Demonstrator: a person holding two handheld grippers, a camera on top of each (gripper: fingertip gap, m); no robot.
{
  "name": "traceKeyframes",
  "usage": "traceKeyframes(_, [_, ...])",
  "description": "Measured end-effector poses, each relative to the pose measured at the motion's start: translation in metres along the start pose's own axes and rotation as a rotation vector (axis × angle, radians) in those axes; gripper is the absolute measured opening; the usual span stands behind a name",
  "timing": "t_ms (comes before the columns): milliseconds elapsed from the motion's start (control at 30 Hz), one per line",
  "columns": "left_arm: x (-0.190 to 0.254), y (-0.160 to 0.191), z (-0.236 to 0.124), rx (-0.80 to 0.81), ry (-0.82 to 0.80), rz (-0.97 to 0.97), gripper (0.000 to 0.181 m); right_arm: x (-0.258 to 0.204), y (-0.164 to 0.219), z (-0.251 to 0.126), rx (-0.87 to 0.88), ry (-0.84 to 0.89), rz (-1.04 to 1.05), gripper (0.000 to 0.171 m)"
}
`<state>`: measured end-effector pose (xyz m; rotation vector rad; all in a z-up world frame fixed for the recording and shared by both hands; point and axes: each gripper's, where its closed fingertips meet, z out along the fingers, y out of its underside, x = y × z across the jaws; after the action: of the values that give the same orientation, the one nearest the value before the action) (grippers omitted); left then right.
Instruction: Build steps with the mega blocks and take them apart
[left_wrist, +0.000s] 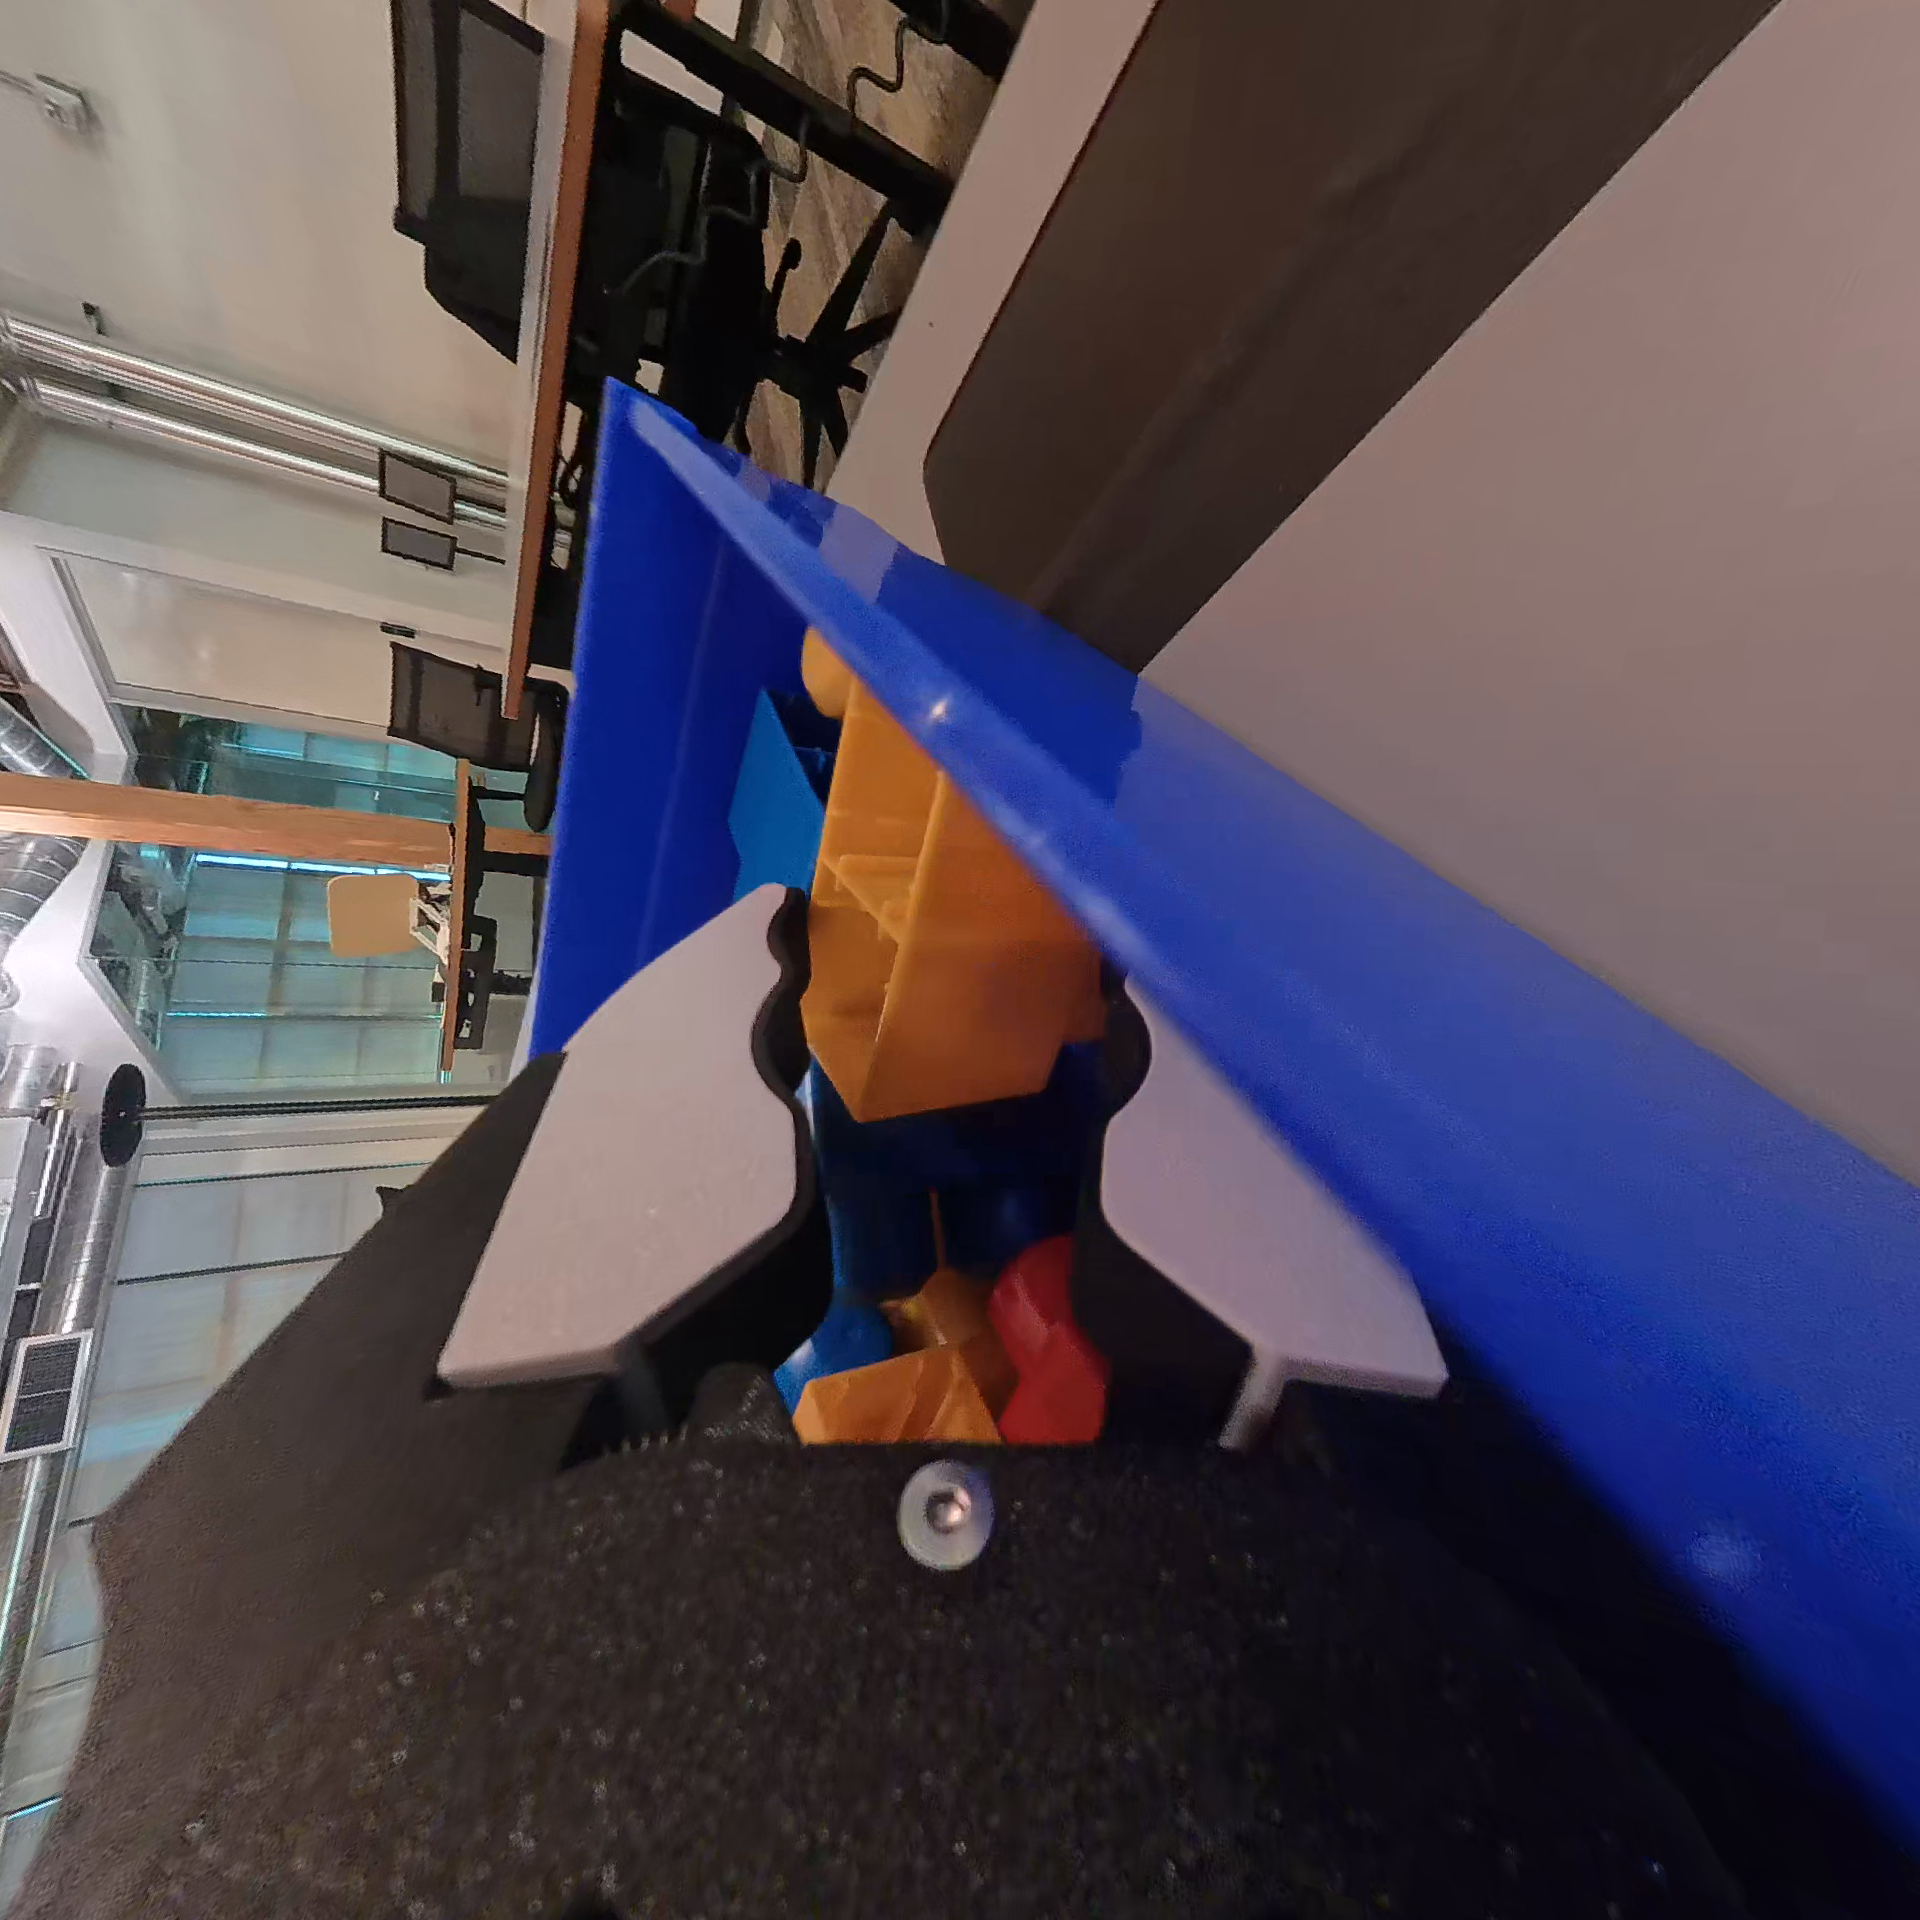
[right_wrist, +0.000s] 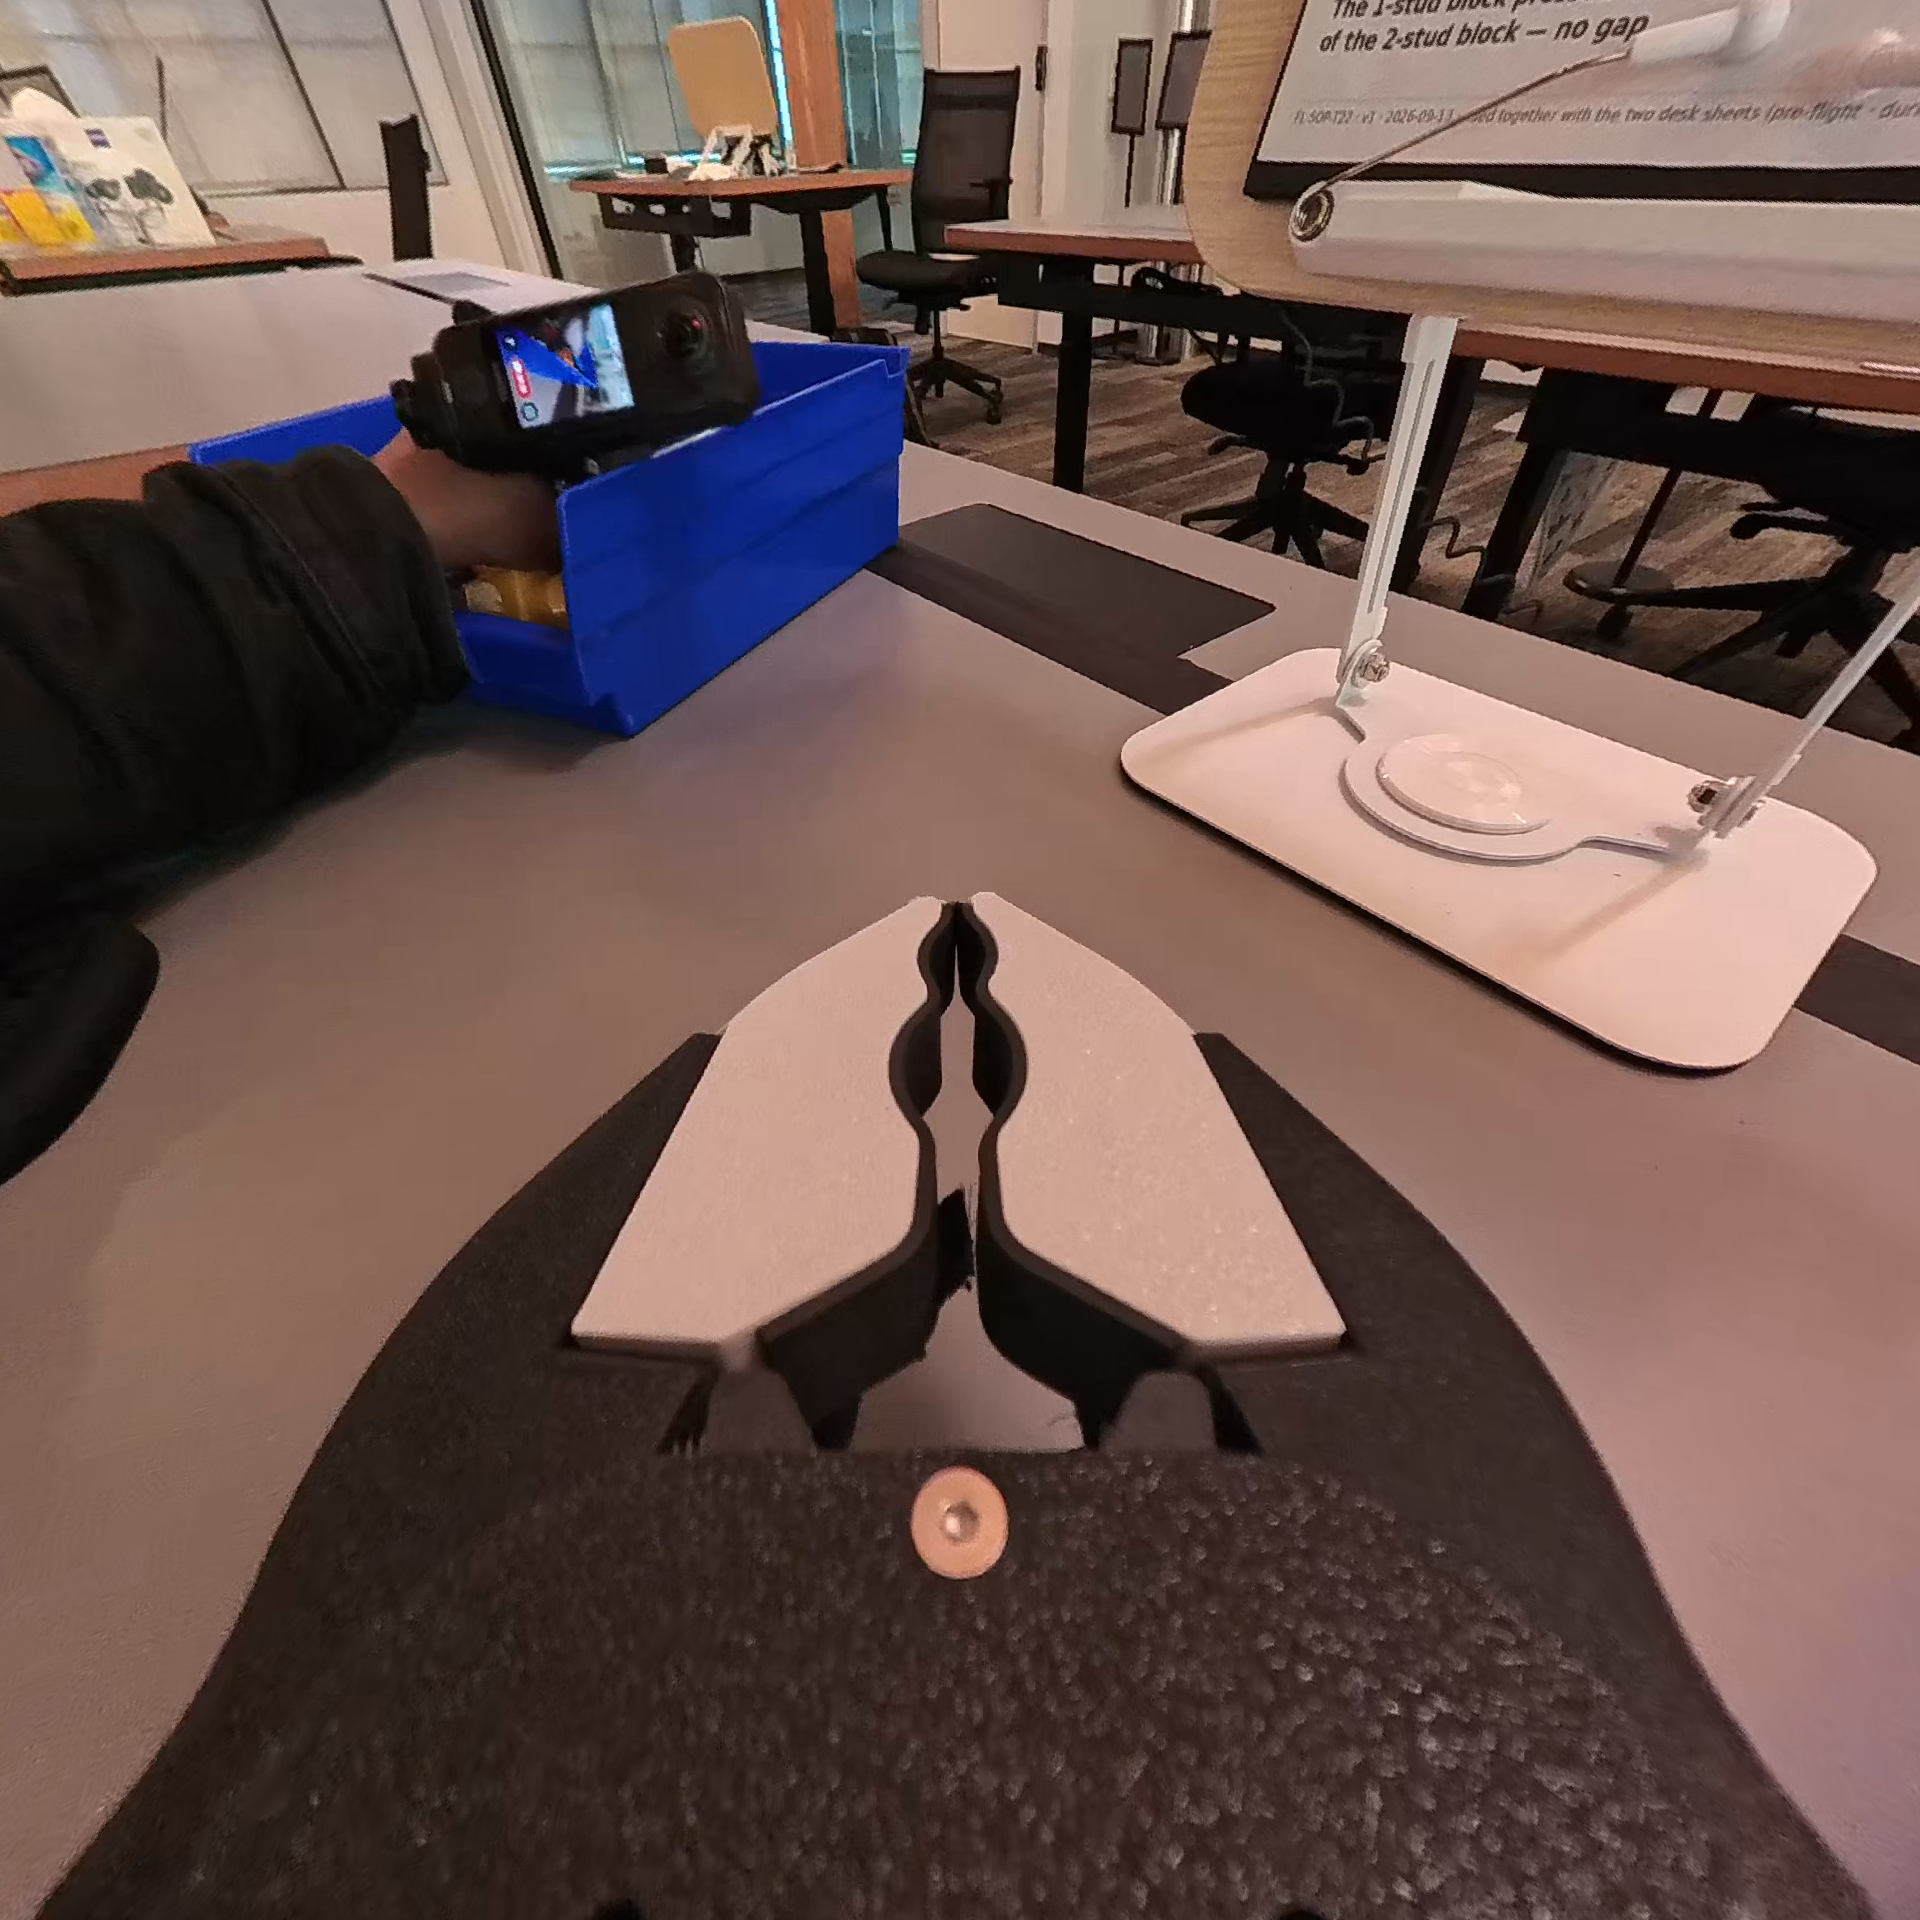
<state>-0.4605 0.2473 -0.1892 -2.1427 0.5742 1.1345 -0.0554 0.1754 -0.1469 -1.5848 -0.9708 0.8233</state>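
My left gripper (left_wrist: 951, 966) reaches into a blue bin (left_wrist: 1351, 1039). Its jaws stand on both sides of an orange mega block (left_wrist: 935, 935) and look closed on it. Beneath it in the bin lie a red block (left_wrist: 1044, 1340), a blue block (left_wrist: 842, 1351) and another orange block (left_wrist: 904, 1392). In the right wrist view the bin (right_wrist: 727, 540) stands at the far left of the grey table, with the left gripper's camera body (right_wrist: 582, 364) above it; its fingers are hidden inside. My right gripper (right_wrist: 958, 909) is shut and empty, low over the grey table.
A white stand base (right_wrist: 1507, 852) holding a sheet board sits at the right of the table. A dark strip (right_wrist: 1060, 592) runs across the table behind the bin. A black sleeve (right_wrist: 208, 644) comes in from the left. Desks and office chairs stand beyond. The left gripper's tips are roughly 40 cm from the right gripper's.
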Motion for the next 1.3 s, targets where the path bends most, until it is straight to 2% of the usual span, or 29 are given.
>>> traceKeyframes(33, [-0.003, 0.000, -0.003, 0.008, -0.006, -0.004, 0.054, 0.000, 0.000, 0.000, 0.000, 0.001, -0.001, 0.000])
traceKeyframes(333, [-0.049, -0.016, -0.051, 0.139, -0.098, -0.140, 0.054, 0.003, -0.002, -0.002, 0.008, 0.003, 0.011, 0.000])
traceKeyframes(500, [-0.071, -0.040, -0.082, 0.236, -0.143, -0.224, 0.054, 0.004, -0.002, -0.003, 0.011, 0.008, 0.003, 0.000])
traceKeyframes(667, [-0.073, -0.076, -0.116, 0.374, -0.079, -0.342, 0.054, 0.004, -0.005, -0.004, 0.026, 0.006, -0.004, 0.000])
traceKeyframes(800, [-0.056, -0.125, -0.155, 0.580, 0.146, -0.519, 0.053, 0.004, -0.009, -0.006, 0.048, -0.001, -0.014, 0.000])
traceKeyframes(1033, [-0.010, -0.206, -0.242, 0.914, 0.722, -0.832, 0.053, 0.007, -0.020, -0.012, 0.110, 0.021, -0.034, 0.001])
traceKeyframes(1167, [0.023, -0.234, -0.277, 0.982, 1.043, -0.994, 0.053, 0.011, -0.033, -0.018, 0.179, 0.051, -0.057, 0.009])
traceKeyframes(1300, [0.052, -0.252, -0.302, 1.006, 1.234, -1.082, 0.053, 0.011, -0.043, -0.023, 0.233, 0.046, -0.046, 0.020])
